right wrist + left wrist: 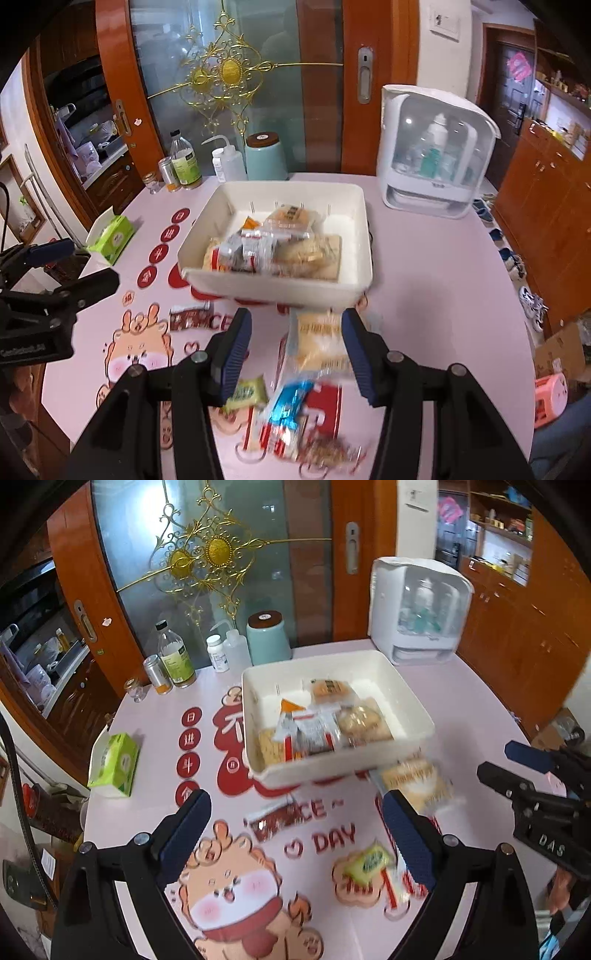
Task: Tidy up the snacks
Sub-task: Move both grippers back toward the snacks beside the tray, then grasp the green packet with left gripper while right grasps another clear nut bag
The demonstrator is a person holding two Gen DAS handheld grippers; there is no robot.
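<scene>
- Your worktop [461, 701] is pink, printed with a cartoon deer and red lettering; it runs under and ahead of both hand-held grippers.
- White lidded cabinet [436, 155] with bottles inside stands at the far edge, ahead and to the right of both hand-held grippers.
- White tray [332, 764] sits straight ahead of your left hand-held gripper [295, 834] and ahead of your right hand-held gripper [295, 350], holding a heap of wrapped snacks [273, 243].
- Left hand-held gripper: jaws spread wide, nothing between them, raised above the worktop.
- Right hand-held gripper: jaws also spread, empty; it shows at the right edge of the left wrist view.
- Mint canister [267, 638] with a brown lid, a squeeze bottle [229, 162], a glass bottle [175, 657] and small jars line the far side, ahead and left.
- Green tissue box [114, 764] lies well to the left of your left hand-held gripper.
- Pale cracker packet [321, 339] lies on the worktop between the right hand-held gripper's fingers in view, just short of the tray; blurred.
- Blue-and-red packet [288, 413] lies below the right hand-held gripper, nearer you than the cracker packet.
- Brown packet [269, 819] lies between the left hand-held gripper's fingers in view, on the lettering.
- Small yellow-green packet [367, 862] lies just beside the left hand-held gripper's right finger.
</scene>
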